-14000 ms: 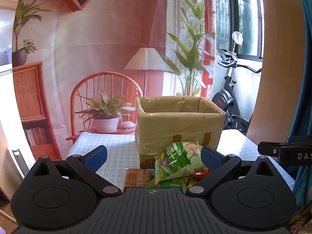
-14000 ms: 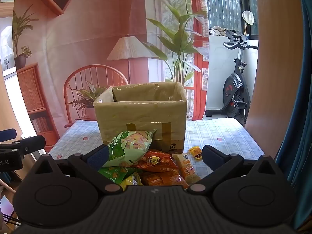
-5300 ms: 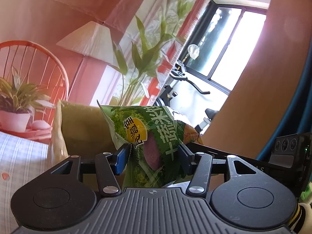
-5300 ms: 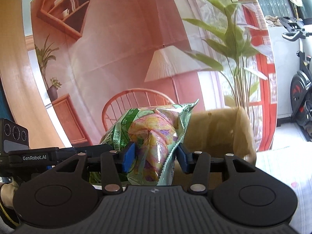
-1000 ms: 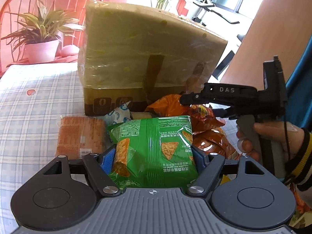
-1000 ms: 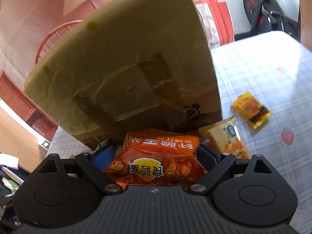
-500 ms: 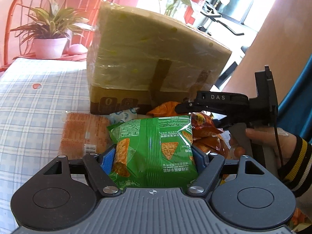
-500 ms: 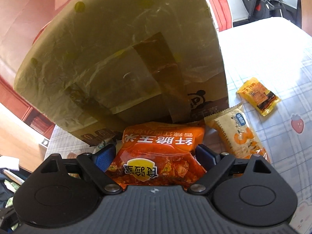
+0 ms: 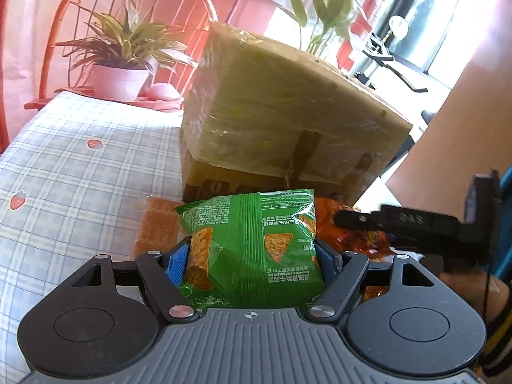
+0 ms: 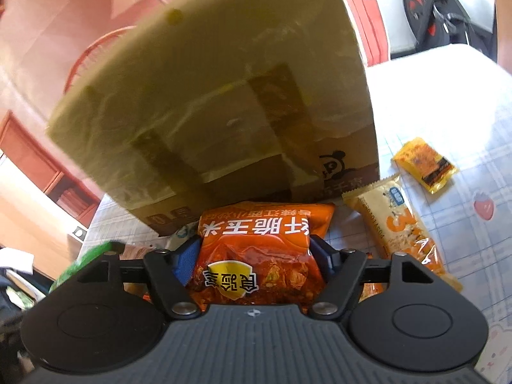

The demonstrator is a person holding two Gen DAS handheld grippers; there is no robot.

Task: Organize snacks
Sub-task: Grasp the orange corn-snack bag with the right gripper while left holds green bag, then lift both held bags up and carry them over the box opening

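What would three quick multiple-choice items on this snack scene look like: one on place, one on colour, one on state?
1. Where does the small yellow packet lie?
A. inside the box
B. on the checked tablecloth, right of the box
C. on the chair

2. What colour is the bag between the left gripper fingers?
A. green
B. blue
C. white

3. What is the right gripper doing?
A. hanging open over a bare cloth
B. shut with nothing in it
C. closed on the orange bag

Answers: 1 B, it rests on the cloth beside the long snack bar. 2 A, the green bag fills the jaws. 3 C, the jaws have just been closing and both pads press the bag's sides.
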